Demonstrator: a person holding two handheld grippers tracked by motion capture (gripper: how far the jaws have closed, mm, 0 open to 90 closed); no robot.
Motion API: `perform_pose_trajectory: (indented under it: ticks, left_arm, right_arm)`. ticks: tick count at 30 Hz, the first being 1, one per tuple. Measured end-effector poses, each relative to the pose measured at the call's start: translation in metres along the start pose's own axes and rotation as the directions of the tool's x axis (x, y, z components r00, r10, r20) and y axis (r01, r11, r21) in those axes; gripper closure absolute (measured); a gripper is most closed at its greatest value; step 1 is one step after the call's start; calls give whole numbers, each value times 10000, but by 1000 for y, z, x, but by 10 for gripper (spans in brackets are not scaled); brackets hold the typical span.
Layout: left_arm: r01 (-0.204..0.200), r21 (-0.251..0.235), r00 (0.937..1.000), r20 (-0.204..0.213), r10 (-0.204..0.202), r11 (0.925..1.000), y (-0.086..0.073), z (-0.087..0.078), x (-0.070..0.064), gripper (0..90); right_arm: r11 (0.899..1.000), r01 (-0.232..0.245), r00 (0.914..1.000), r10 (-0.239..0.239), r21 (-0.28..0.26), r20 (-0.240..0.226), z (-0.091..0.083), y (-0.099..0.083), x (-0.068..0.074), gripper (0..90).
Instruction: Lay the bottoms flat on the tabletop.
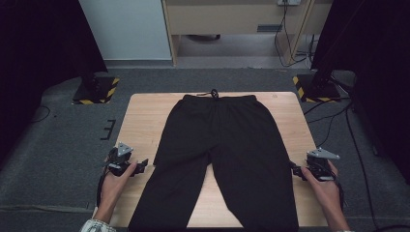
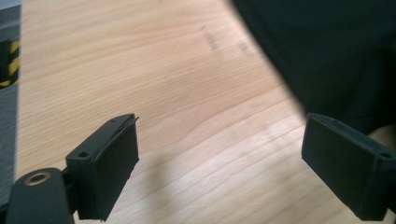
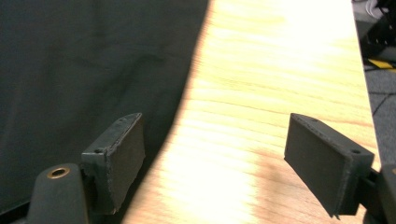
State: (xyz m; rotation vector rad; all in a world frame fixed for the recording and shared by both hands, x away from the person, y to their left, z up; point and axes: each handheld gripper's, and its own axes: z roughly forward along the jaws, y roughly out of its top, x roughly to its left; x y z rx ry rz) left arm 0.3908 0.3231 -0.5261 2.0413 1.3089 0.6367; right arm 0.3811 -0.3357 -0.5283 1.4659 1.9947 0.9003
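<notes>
Trousers (image 1: 217,145) lie flat and spread on the table (image 1: 140,121), left gripper (image 1: 138,167) and right gripper (image 1: 296,170) both spread wide just beside the outer leg edges, so a shallow pinch risks snagging one layer and bunching the cloth

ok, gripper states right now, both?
Left gripper: open, empty, beside the black trousers.
Right gripper: open, empty, at the trousers' other edge.
</notes>
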Motion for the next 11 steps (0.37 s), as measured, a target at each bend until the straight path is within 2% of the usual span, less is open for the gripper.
perform_pose_trajectory:
  ticks: [3, 4, 5, 11]
  left_arm:
    - [175, 219, 9998, -139, -172, 9996, -6, 3, 4, 91]
    - [384, 104, 9992, -71, -383, 9992, -9, 4, 6, 76]
    - [707, 196, 9975, 54, -709, 9973, -10, 4, 8, 65]
    - [742, 250, 9972, 67, -744, 9969, -11, 3, 10, 45]
  right_arm:
    - [9996, -188, 9998, 188, 219, 30, 6, -5, -3, 175]
    - [9988, -298, 9996, 299, 391, -15, 7, -6, -3, 155]
    - [9989, -268, 9996, 268, 378, 12, 7, -6, -4, 154]
    - [9985, -321, 9995, 318, 433, 76, 7, -6, -3, 143]
